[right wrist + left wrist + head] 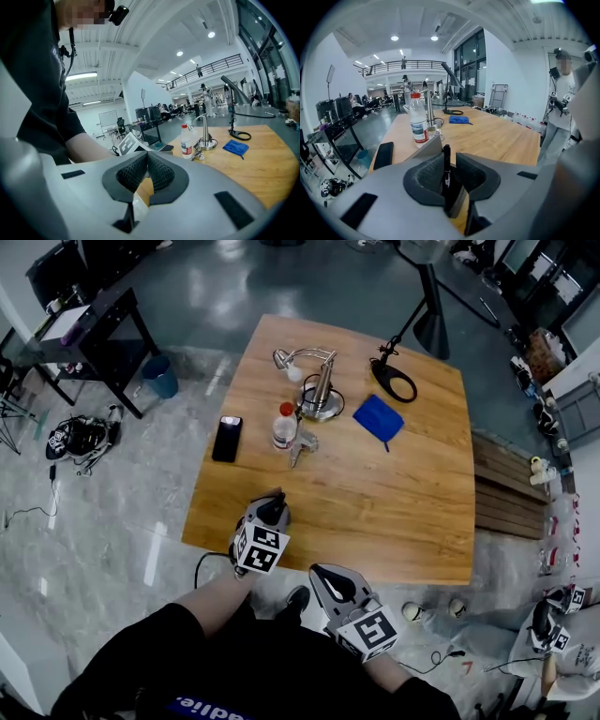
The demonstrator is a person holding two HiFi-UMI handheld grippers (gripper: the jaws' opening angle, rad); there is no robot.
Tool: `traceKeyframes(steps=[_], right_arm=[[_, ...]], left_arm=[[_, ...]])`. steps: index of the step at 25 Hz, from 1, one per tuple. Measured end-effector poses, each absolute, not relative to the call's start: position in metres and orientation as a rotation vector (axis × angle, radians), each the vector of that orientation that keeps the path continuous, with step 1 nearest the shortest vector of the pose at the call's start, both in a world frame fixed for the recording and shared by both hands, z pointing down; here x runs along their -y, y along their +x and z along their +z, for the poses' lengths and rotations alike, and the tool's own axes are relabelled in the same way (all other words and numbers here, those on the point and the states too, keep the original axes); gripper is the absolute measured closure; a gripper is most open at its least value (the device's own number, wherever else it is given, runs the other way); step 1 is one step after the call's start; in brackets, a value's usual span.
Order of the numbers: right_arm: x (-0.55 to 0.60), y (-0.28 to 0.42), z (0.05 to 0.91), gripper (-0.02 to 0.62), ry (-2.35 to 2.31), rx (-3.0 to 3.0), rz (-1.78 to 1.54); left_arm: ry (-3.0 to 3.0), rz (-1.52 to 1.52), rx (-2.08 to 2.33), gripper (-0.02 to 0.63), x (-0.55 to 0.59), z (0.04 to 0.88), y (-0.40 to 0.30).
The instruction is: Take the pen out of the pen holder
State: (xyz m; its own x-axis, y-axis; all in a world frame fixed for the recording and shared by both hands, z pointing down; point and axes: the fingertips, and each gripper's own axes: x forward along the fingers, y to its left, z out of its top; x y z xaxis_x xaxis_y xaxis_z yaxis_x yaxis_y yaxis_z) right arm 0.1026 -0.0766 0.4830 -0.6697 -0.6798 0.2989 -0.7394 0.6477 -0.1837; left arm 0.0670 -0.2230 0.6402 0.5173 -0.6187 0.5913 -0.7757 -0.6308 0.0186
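my left gripper (447,161) has its jaws pinched narrow on the pen (446,169). it is a slim black stick with a pale band round its barrel, standing upright between the ribbed dark rubber pads. its cap end pokes up above the pads. in the head view this gripper (272,509) sits at the near edge of the wooden counter (412,493), whose top is warm, grained planking with rounded corners.

my right gripper (146,161) is drawn together with nothing in it, its textured pads meeting at the tips. it hangs off the counter, close to my body (330,579).

farther out on the counter a clear plastic bottle (284,426) with a red cap stands upright. a flat black phone (227,438) lies to its left. beyond the bottle is a shiny metal stand (322,395) on a round base, and a crumpled blue cloth (379,417) lies to the right of that.
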Motion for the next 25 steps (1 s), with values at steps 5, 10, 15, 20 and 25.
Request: traceKeyframes(steps=[5,10,15,20,25], right_arm=[[0.074,0.108,0.486,0.589,1.175,2.648,0.467],[0.072,0.112,0.492,0.589,1.166,2.642,0.464],[0.071,0.113,0.493,0.589,1.186,2.631,0.497],[0.069,0.114,0.492,0.589,1.173,2.639,0.463],[0.068,0.111,0.491,0.589,1.170,2.645,0.464]], left_arm=[[2.475,0.822,1.193,0.529,0.227,0.647,0.066],[2.472,0.838,1.202,0.529,0.229,0.654,0.069],[2.470,0.853,1.209,0.551,0.231,0.657,0.068],[2.476,0.863,1.197,0.557,0.230,0.655,0.068],[2.483,0.852,1.196,0.560,0.228,0.653,0.066]])
